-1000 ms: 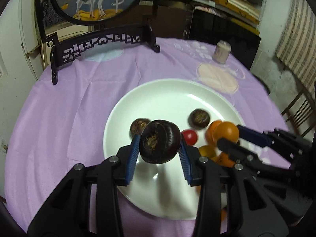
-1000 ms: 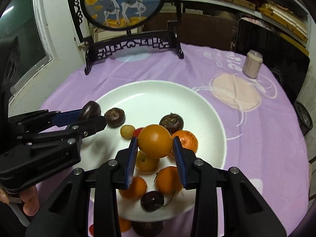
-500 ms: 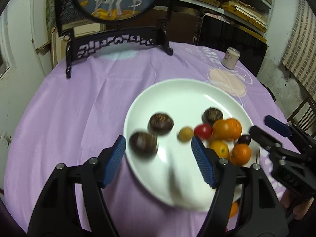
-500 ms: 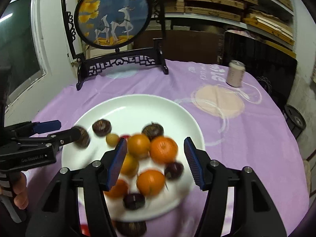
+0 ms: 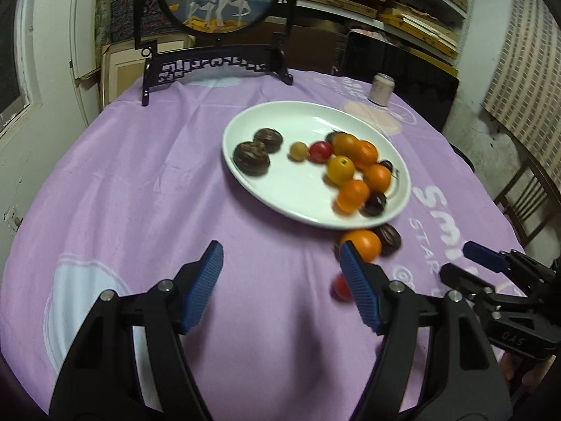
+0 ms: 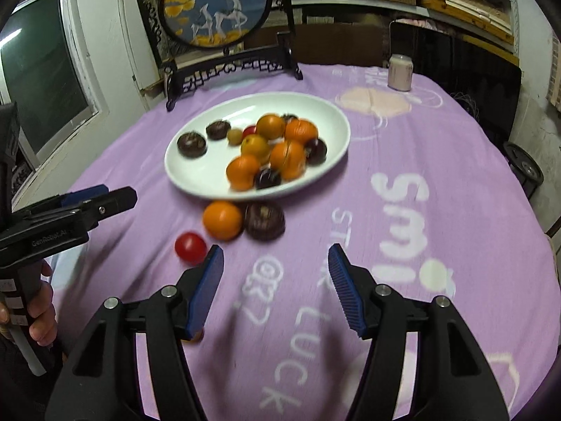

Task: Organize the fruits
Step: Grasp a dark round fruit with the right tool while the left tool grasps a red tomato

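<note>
A white plate (image 5: pixel 298 119) (image 6: pixel 336 133) on the purple cloth holds several fruits: oranges (image 5: pixel 377 177) (image 6: pixel 287 154), dark brown fruits (image 5: pixel 251 158) (image 6: pixel 191 144), a red tomato (image 5: pixel 319 151) and dark plums (image 6: pixel 267 178). On the cloth in front of the plate lie an orange (image 6: pixel 223 219) (image 5: pixel 364 244), a dark brown fruit (image 6: pixel 264 221) (image 5: pixel 388 240) and a red tomato (image 6: pixel 190 247) (image 5: pixel 340 287). My left gripper (image 5: pixel 280 289) is open and empty, well short of the plate. My right gripper (image 6: pixel 275 289) is open and empty, just behind the loose fruits.
A round painted screen on a black carved stand (image 5: pixel 217 66) (image 6: pixel 228 66) stands at the table's far edge. A small pale jar (image 5: pixel 381 89) (image 6: pixel 399 72) sits at the far right. A chair (image 5: pixel 526 196) is beside the table on the right.
Both grippers let go of their fruits, opened and pulled back from the plate. The dark fruit and the orange they held now lie on the plate.
</note>
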Available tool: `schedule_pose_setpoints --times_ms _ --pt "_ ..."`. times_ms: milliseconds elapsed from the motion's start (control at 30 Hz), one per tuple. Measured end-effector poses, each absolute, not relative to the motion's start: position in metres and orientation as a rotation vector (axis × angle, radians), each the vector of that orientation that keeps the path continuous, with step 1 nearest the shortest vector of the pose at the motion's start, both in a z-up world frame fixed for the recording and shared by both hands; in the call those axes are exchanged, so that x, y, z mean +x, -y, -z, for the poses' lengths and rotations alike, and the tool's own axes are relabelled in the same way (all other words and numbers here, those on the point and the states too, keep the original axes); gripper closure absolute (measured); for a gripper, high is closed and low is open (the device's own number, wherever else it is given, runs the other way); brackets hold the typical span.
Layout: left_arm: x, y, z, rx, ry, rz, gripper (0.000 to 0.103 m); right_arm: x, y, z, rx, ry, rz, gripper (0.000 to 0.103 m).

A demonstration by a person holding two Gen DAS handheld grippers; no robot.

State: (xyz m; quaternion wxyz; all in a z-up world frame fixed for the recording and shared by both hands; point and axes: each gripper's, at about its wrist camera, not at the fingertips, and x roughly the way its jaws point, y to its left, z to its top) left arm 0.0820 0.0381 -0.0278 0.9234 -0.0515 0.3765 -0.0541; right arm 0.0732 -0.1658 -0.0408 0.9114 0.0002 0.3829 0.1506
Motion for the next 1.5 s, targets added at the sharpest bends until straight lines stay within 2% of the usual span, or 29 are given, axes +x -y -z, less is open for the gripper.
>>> schedule_pose_setpoints --times_ms 367,767,800,833,867,1333,1433,1500 --pt "0.065 -0.047 0.044 -0.12 -0.82 0.126 0.032 0.069 0.164 0.047 -0.002 -0.819 -0.304 0.041" --pt "0.048 -0.041 0.055 -0.115 -0.86 0.192 0.033 0.141 0.122 0.084 -0.168 -0.928 -0.323 0.039" --pt "0.048 -0.039 0.055 -0.113 -0.859 0.198 0.032 0.143 0.122 0.084 -0.169 -0.93 -0.335 0.042" --pt "0.048 -0.036 0.054 -0.108 -0.859 0.204 0.032 0.143 0.123 0.083 -0.165 -0.926 -0.349 0.062" --pt "0.049 -0.032 0.053 -0.103 -0.862 0.211 0.032 0.142 0.122 0.082 -0.17 -0.915 -0.361 0.065" --pt "0.087 0.018 0.067 -0.015 -0.916 0.252 0.034 0.057 0.191 0.063 -0.041 -0.893 -0.328 0.065" --pt "0.1 0.027 0.076 0.016 -0.94 0.238 0.043 0.049 0.203 0.062 -0.008 -0.884 -0.319 0.065" --pt "0.107 0.031 0.081 0.034 -0.953 0.223 0.055 0.046 0.208 0.062 0.014 -0.881 -0.326 0.065"
